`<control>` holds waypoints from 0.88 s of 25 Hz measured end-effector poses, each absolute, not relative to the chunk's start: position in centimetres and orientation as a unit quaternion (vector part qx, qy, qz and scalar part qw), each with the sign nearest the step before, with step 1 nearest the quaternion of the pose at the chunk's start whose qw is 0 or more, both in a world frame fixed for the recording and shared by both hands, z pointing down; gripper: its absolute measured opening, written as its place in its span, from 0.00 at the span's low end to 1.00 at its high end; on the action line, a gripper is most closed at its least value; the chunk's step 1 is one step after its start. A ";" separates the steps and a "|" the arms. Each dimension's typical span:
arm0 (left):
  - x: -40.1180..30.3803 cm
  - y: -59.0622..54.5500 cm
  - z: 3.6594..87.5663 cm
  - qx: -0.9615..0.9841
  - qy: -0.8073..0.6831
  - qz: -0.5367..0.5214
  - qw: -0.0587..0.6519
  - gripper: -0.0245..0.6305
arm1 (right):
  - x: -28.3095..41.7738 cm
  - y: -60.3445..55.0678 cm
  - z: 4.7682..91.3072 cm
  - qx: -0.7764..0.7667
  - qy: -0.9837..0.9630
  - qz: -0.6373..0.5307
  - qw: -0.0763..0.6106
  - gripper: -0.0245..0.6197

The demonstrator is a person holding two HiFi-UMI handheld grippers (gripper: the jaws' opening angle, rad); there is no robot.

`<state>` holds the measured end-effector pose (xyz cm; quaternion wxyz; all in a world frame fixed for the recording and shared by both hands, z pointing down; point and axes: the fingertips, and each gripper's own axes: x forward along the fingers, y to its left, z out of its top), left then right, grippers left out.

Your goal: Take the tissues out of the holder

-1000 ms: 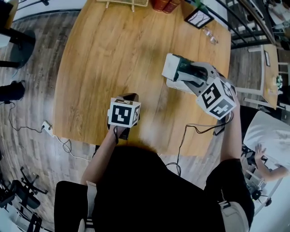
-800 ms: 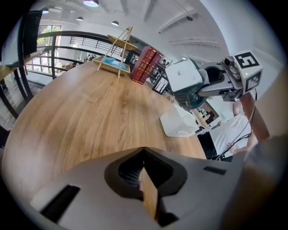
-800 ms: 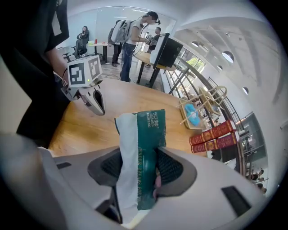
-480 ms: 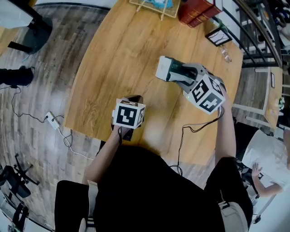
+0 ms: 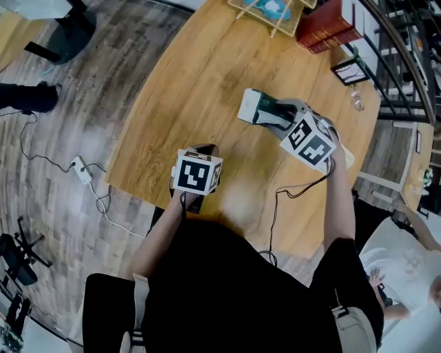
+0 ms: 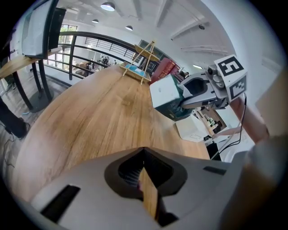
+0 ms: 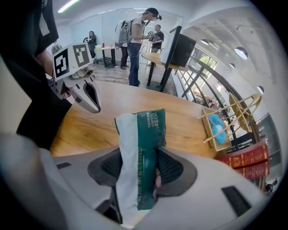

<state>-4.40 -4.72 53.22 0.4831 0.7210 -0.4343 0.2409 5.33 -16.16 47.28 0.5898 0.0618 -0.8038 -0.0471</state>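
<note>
My right gripper [image 5: 267, 112] is shut on a green and white tissue pack [image 5: 256, 108], which it holds over the middle of the wooden table [image 5: 207, 76]. In the right gripper view the pack [image 7: 143, 148] stands upright between the ribbed pads. A flat white holder [image 6: 193, 128] lies on the table by the right hand; in the head view only its pale corner [image 5: 344, 158] shows. My left gripper [image 5: 198, 150] hovers near the table's near edge, its jaws shut with nothing in them [image 6: 145, 179]. From the left gripper view the pack [image 6: 167, 96] hangs apart from the holder.
At the table's far end stand a wooden rack [image 5: 272, 10] with a blue thing in it, red books [image 5: 327, 24] and a small picture frame [image 5: 350, 71]. A cable [image 5: 275, 214] trails off the near edge. A power strip [image 5: 81, 169] lies on the floor. People stand far off [image 7: 135, 40].
The right gripper has carried the tissue pack left, away from the white holder that lay under it. The left gripper has stayed shut near the table's edge.
</note>
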 end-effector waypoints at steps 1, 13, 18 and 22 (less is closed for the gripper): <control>-4.6 -4.7 53.3 0.720 -0.436 0.240 0.484 0.05 | 5.1 -16.2 47.6 0.059 -0.803 -0.044 0.591 0.38; -6.2 -4.7 53.9 0.709 -0.446 0.234 0.494 0.05 | 4.1 -16.7 51.8 0.039 -0.790 -0.015 0.612 0.38; -6.5 -4.6 54.2 0.705 -0.446 0.234 0.499 0.05 | 3.7 -16.9 53.4 0.036 -0.778 -0.017 0.627 0.38; -6.7 -4.6 54.4 0.703 -0.447 0.233 0.501 0.05 | 3.4 -16.9 54.4 0.026 -0.771 -0.022 0.636 0.38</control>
